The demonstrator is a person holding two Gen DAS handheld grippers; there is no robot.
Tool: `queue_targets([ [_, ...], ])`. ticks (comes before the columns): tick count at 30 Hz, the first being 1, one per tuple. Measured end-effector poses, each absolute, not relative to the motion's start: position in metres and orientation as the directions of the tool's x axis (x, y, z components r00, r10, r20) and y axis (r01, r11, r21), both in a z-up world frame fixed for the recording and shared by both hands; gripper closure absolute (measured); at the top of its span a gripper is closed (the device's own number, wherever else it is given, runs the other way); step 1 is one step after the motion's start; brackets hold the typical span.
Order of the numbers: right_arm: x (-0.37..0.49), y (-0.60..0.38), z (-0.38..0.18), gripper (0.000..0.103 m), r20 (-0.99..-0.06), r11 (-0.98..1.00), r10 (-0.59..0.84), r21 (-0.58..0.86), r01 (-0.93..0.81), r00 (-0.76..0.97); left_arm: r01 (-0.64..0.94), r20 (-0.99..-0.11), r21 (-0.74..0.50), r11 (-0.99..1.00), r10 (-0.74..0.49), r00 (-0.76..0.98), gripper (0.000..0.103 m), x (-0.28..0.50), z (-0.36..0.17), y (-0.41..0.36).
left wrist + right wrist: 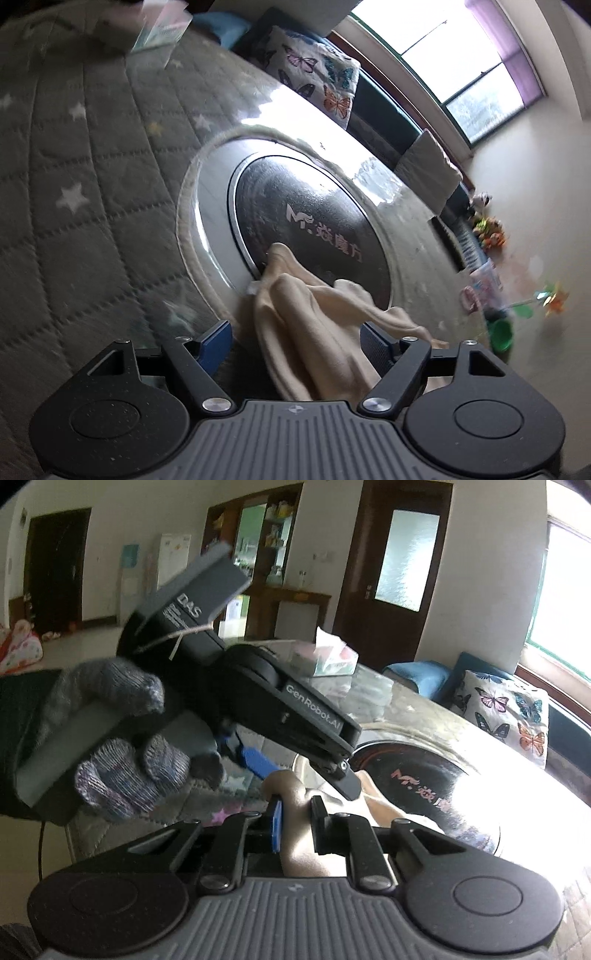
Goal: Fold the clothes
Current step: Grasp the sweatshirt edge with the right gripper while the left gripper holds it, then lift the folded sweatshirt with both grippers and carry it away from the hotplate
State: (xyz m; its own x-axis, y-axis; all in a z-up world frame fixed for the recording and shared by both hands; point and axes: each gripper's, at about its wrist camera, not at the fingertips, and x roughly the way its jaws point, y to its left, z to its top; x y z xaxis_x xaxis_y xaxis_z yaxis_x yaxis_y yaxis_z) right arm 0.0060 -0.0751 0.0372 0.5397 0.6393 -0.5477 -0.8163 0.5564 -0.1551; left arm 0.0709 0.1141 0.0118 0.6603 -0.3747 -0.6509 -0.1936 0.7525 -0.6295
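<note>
Two grippers work one beige garment [314, 332], which lies bunched at six o'clock on a round table, its upper edge draped onto the dark glass disc [314, 229] at the table's centre. Going left to right: the left gripper [299, 339], held in a gloved hand [122, 738], has its jaws spread wide, with the cloth lying loosely between them and neither pad visibly pressing on it. To its right, the right gripper [295, 819] has its jaws pressed together, pinching a fold of the same beige cloth.

By my reading, the step in hand is picking the garment up to spread it out before any fold is made. The next move probably calls for the left jaws to close on a separate edge or corner, so both hands can lift and pull the cloth flat.

Writing: the disc carries a white "M" logo followed by Chinese characters; the left gripper's body reads "GenRobot.AI", and its rear block reads "DAS".
</note>
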Motion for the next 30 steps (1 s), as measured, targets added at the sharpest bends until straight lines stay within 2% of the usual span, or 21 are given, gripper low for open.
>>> queue_targets([
  [3, 0.003, -0.079, 0.036, 0.089, -0.547, 0.551, 0.646, -0.147, -0.821, 0.532, -0.215, -0.632, -0.686, 0.695, -0.423, 0.649, 0.031, 0.073, 0.007, 0.115],
  [5, 0.002, -0.080, 0.035, 0.089, -0.548, 0.545, 0.651, -0.146, -0.826, 0.526, -0.231, -0.626, -0.708, 0.667, -0.443, 0.642, 0.046, 0.073, 0.004, 0.115],
  [6, 0.001, -0.081, 0.035, 0.089, -0.547, 0.544, 0.653, -0.143, -0.827, 0.524, -0.238, -0.624, -0.717, 0.655, -0.451, 0.639, 0.050, 0.074, 0.002, 0.115],
  [8, 0.001, -0.081, 0.035, 0.089, -0.545, 0.543, 0.657, -0.137, -0.828, 0.521, -0.258, -0.624, -0.726, 0.638, -0.453, 0.636, 0.066, 0.073, -0.001, 0.117],
  [11, 0.002, -0.080, 0.035, 0.089, -0.548, 0.541, 0.659, -0.131, -0.831, 0.515, -0.293, -0.625, -0.738, 0.608, -0.452, 0.636, 0.078, 0.072, -0.005, 0.122],
  [14, 0.003, -0.083, 0.034, 0.087, -0.558, 0.541, 0.658, -0.119, -0.833, 0.506, -0.304, -0.631, -0.732, 0.610, -0.439, 0.640, 0.084, 0.069, -0.006, 0.124],
  [19, 0.009, -0.108, 0.038, 0.083, -0.556, 0.581, 0.661, -0.045, -0.812, 0.504, -0.296, -0.633, -0.725, 0.622, -0.432, 0.643, 0.086, 0.068, -0.005, 0.124],
  [22, 0.019, -0.129, 0.039, 0.083, -0.550, 0.653, 0.615, -0.046, -0.756, 0.564, -0.294, -0.634, -0.722, 0.626, -0.430, 0.643, 0.086, 0.068, -0.005, 0.125],
  [30, 0.068, -0.210, 0.022, 0.082, -0.585, 0.862, 0.403, -0.016, -0.507, 0.704, -0.280, -0.639, -0.709, 0.647, -0.420, 0.645, 0.086, 0.069, -0.005, 0.121],
])
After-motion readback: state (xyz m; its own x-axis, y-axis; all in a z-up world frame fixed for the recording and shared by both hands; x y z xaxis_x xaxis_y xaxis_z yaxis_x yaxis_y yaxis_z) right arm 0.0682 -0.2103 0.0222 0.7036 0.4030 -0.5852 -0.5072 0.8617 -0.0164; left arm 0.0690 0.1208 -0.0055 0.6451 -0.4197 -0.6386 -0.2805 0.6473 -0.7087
